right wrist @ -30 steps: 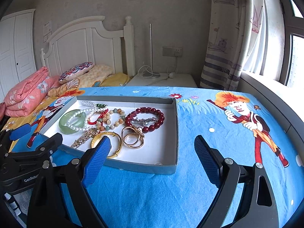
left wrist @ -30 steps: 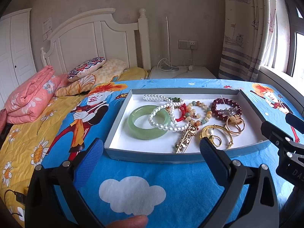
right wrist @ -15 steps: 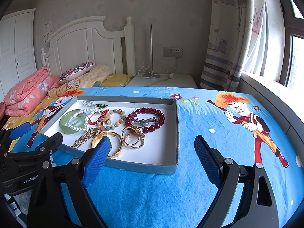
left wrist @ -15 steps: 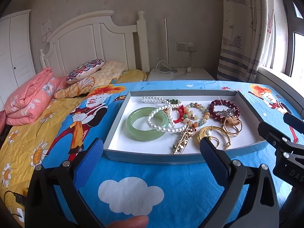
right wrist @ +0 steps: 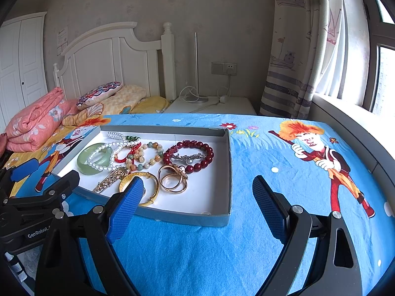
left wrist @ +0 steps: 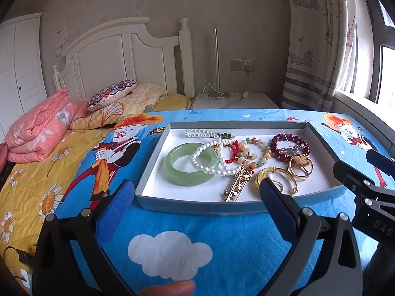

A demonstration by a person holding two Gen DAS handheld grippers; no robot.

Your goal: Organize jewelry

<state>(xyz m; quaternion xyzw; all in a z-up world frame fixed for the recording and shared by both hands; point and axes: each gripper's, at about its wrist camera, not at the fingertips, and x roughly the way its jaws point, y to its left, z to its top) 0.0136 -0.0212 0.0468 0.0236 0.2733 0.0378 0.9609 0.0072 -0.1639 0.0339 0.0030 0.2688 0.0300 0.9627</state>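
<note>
Gold bangle behind left tongs

We see a bedroom with a beige patterned wall. A white headboard stands beside a white nightstand below a wall socket. A striped, ship-printed curtain hangs at a daylit window. White wardrobe doors stand at far left.

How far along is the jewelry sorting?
Barely begun. Nothing looks sorted: the green bangle, pearl strand, dark red bead bracelet and gold rings lie jumbled in the tray. Both the left gripper and right gripper are open, empty, short of it. All the separating remains.
</note>
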